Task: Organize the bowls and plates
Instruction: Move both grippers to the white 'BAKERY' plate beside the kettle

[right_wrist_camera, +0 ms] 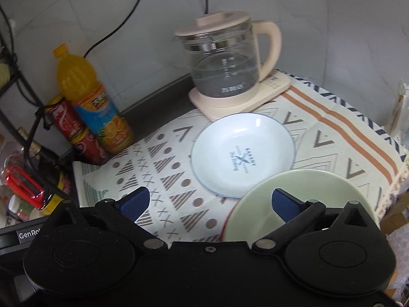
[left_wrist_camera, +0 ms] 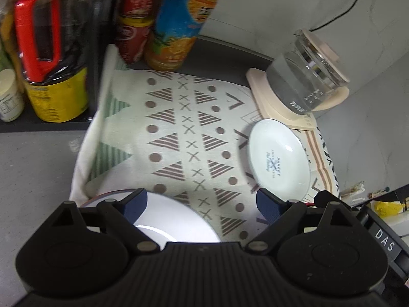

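A white plate with blue "BAKERY" print [right_wrist_camera: 242, 154] lies flat on the patterned cloth, in front of the kettle; the left wrist view shows the same white plate [left_wrist_camera: 280, 160] to the right. A pale green bowl [right_wrist_camera: 314, 192] sits at the near right, partly under my right gripper [right_wrist_camera: 207, 206], which is open with nothing between its blue pads. In the left wrist view a white bowl with a dark rim [left_wrist_camera: 173, 220] lies just below my left gripper [left_wrist_camera: 202, 203], which stands open and holds nothing.
A glass kettle on a cream base [right_wrist_camera: 225, 69] stands at the back of the cloth [right_wrist_camera: 168, 179]. An orange juice bottle [right_wrist_camera: 94, 107] and red cans [right_wrist_camera: 69, 122] stand at the left. A black rack with bottles [left_wrist_camera: 48, 51] stands further left. Cables hang on the wall.
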`<state>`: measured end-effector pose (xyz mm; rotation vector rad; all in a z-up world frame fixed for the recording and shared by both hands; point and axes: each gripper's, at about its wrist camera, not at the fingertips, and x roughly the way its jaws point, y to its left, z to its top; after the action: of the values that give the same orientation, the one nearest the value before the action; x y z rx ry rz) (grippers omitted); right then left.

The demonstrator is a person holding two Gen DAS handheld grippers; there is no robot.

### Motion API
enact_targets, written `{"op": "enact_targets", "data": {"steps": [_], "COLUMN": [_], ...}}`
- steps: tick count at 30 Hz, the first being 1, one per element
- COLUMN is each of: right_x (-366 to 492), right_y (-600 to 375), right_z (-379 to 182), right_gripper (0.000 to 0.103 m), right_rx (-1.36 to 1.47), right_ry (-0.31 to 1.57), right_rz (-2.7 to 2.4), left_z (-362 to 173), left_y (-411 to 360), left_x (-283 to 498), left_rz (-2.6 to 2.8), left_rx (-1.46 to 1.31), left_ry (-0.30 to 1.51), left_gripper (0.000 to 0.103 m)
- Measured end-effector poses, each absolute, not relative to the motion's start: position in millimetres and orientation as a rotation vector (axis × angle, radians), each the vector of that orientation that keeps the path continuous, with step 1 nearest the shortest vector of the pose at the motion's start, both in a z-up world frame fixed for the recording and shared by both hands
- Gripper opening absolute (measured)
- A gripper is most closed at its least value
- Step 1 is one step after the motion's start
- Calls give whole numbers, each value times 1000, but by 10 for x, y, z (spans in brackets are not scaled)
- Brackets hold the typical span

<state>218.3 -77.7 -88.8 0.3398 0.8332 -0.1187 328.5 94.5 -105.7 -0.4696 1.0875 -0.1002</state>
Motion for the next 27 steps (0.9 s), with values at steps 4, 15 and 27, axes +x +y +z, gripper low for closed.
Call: {"op": "enact_targets", "data": {"steps": [4, 15, 27], "right_x": [2181, 2292, 2777], "right_y": [-916, -1332, -1812], "right_z": [-875, -917, -1146], "right_gripper": [103, 102, 64], "right_rx": [360, 401, 481], "right_ry": [833, 843, 961], "right_rz": [-167, -225, -147], "left_z": [-1057, -1107, -1375], "left_y": [838, 509, 150], "left_x": [3371, 3626, 4010], "left_rz": [-120, -138, -91], "left_rx": [-468, -480, -526], "left_ry": [1103, 1099, 1140], "left_gripper": [91, 91, 65]}}
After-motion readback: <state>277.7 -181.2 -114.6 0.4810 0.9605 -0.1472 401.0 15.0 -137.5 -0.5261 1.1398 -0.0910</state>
